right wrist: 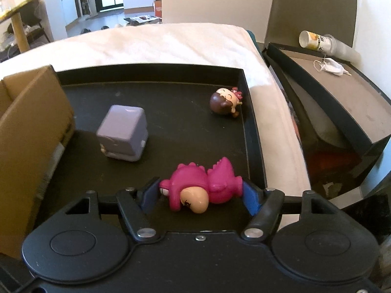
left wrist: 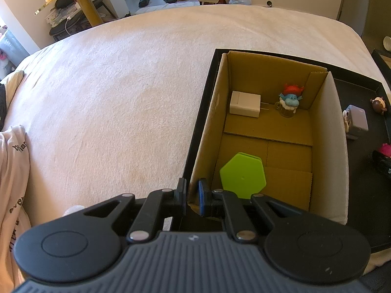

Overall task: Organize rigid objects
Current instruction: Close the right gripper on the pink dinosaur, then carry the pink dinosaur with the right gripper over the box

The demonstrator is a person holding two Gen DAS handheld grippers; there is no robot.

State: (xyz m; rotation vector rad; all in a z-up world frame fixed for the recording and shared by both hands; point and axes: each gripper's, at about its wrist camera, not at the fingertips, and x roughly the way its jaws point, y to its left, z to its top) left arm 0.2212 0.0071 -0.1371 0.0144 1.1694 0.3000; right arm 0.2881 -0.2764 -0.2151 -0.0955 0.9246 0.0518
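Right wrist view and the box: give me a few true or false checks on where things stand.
1. The right hand-held gripper has the pink dinosaur figure between its fingers. True.
2. The cardboard box is empty. False: a white charger, a green hexagon and a blue troll figure lie inside.
3. The left hand-held gripper pinches the box wall. True.
4. The purple cube is inside the box. False: it sits on the black tray.

Dark lettering on the pale garment (left wrist: 13, 171) shows only fragments, roughly "eve"; no other text is legible
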